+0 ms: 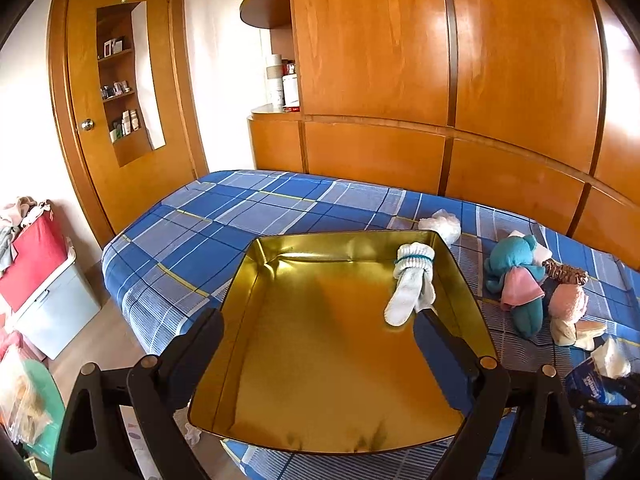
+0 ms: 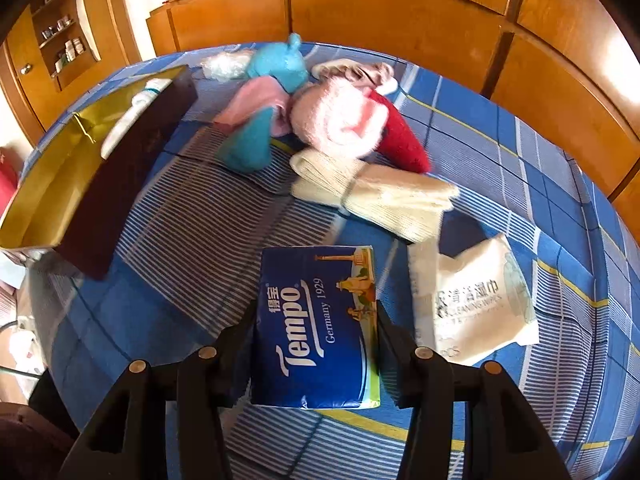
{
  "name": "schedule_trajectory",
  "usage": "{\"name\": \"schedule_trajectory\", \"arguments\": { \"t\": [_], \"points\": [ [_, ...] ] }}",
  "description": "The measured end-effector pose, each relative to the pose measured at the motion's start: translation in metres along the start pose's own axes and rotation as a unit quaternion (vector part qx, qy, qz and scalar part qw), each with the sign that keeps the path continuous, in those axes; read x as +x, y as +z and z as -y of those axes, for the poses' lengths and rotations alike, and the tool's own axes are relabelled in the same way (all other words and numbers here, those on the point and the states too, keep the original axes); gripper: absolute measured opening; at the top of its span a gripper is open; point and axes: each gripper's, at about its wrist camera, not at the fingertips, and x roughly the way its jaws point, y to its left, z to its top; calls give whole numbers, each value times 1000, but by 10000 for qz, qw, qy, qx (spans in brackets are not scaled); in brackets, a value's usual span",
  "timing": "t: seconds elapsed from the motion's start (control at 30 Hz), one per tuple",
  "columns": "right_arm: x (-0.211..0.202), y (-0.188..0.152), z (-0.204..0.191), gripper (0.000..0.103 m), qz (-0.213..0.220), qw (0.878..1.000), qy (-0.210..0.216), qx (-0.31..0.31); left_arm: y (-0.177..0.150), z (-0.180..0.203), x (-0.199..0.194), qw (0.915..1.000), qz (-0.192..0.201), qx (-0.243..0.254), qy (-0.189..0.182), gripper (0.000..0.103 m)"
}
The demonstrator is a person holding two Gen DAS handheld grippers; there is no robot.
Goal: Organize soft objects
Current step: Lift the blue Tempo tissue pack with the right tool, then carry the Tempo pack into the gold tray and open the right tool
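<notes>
Left wrist view: the left gripper (image 1: 320,320) holds a gold-lined tin box (image 1: 320,380) above the blue plaid bed (image 1: 240,208), its jaws spread wide across the box and pressed on its side walls. A rolled white sock (image 1: 412,280) lies in the box's far right corner; a teal plush toy (image 1: 516,264) and a pink sock roll (image 1: 568,300) lie on the bed to the right. Right wrist view: the right gripper (image 2: 316,312), jaws partly open, clamps a blue Tempo tissue pack (image 2: 316,328) by its sides just over the bed. A wet-wipes packet (image 2: 472,300) lies just to its right, cream socks (image 2: 368,196) beyond.
</notes>
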Motion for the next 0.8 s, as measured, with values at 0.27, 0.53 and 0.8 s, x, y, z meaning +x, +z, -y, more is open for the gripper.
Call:
{"name": "schedule_trajectory", "arguments": {
  "t": [0.27,0.53,0.8],
  "points": [
    [-35,46,-51,52,502,9961,633,-352,-5,-22,8,9997,-130,-226,18,96],
    [-28,107,-146,52,551,9828,1305,-1182,-9,-68,13,9967,-188,-710,357,96],
    [33,134,-204,52,-90,9827,1140,-1454,-16,-98,19,9934,-295,-985,507,96]
  ]
}}
